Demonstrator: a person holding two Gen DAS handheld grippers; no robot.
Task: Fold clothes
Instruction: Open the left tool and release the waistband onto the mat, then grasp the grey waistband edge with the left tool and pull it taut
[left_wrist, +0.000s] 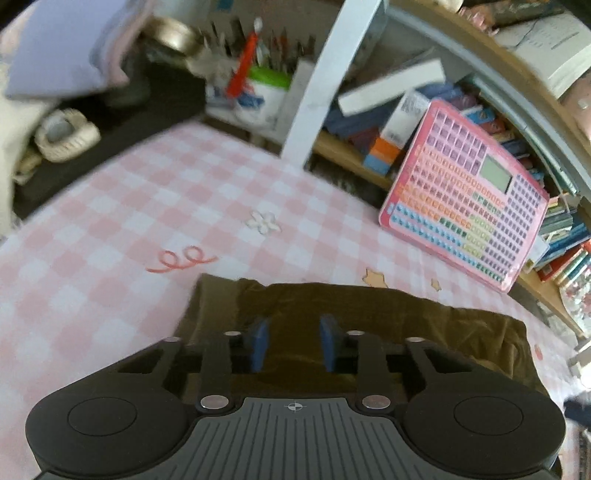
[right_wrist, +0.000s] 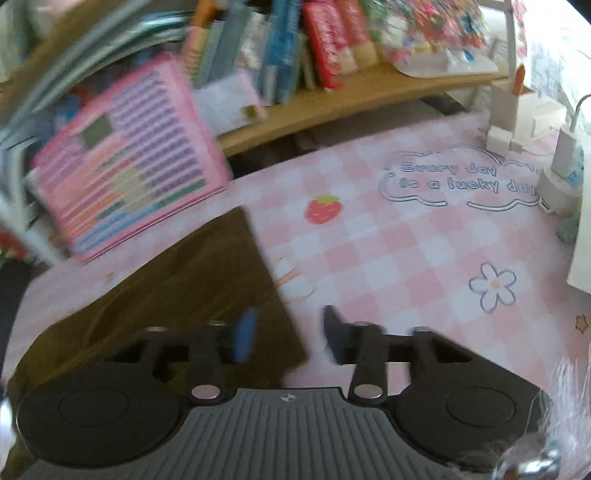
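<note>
The dark olive-brown garment (left_wrist: 369, 325) lies folded flat on the pink checkered table mat (left_wrist: 110, 221), near the front edge. The left gripper (left_wrist: 294, 341) hangs right over it, blue pads (left_wrist: 260, 339) apart with nothing between them. The right gripper (right_wrist: 291, 334) sits at the garment's right edge, fingers spread too, one over cloth and one over the mat. A pink keyboard toy (left_wrist: 469, 206) leans against the bookshelf (right_wrist: 332, 107) just behind.

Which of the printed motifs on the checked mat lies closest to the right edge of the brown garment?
The white bunny-like motif, touching the brown garment edge. The strawberry sits farther up the mat, the blue-outlined flower well right.
</note>
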